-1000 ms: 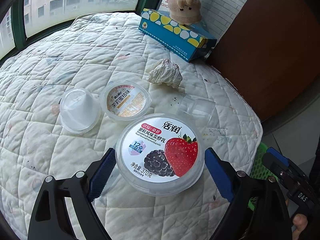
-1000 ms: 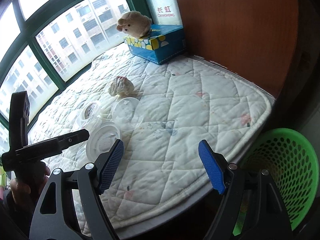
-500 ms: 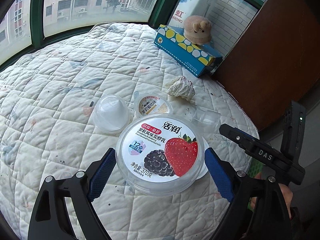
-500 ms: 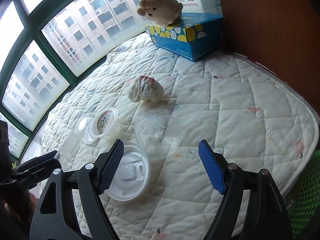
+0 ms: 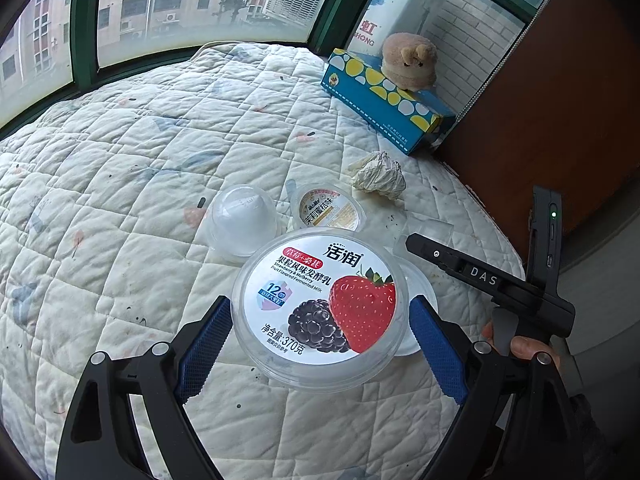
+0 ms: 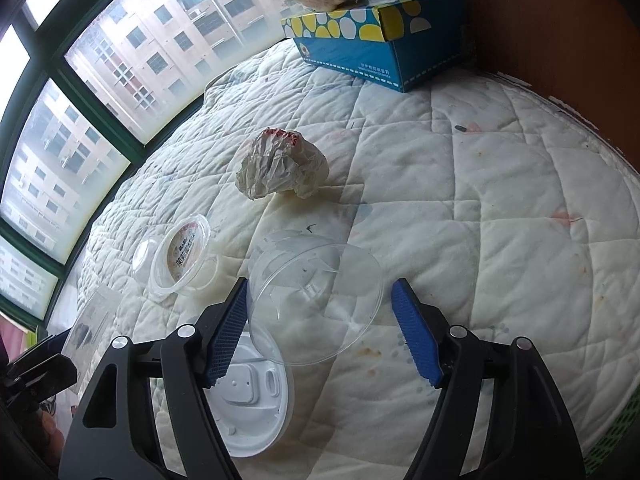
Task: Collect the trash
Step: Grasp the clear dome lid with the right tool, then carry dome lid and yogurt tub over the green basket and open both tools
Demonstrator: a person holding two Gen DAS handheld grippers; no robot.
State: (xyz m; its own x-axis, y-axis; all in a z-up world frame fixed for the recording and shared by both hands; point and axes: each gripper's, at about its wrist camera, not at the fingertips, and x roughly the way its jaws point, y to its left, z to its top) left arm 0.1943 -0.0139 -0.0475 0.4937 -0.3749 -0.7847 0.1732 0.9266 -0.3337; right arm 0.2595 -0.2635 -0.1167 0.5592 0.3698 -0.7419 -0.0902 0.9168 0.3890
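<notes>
My left gripper (image 5: 320, 305) is shut on a round yogurt tub (image 5: 320, 320) with a strawberry and mulberry label, held a little above the quilted mattress (image 5: 120, 160). My right gripper (image 6: 319, 286) points down at a clear plastic cup (image 6: 320, 320) lying on its side. Its jaws are closing with the cup between them; the right pad still stands off the rim. A white lid (image 6: 252, 400) lies under the left finger. Further out lie a crumpled paper ball (image 6: 282, 170), a small labelled jelly cup (image 6: 186, 256) and an upturned clear cup (image 5: 244, 220).
A blue tissue box (image 5: 384, 104) with a plush toy (image 5: 408, 60) on it stands at the far edge by the window. A brown panel (image 5: 560, 100) borders the mattress on the right. A green mesh basket (image 6: 616, 440) sits below the mattress edge.
My right gripper moved forward and down from the mattress edge to the clear cup, and its jaws narrowed around it. The left gripper drew back slightly with the tub, then held still.
</notes>
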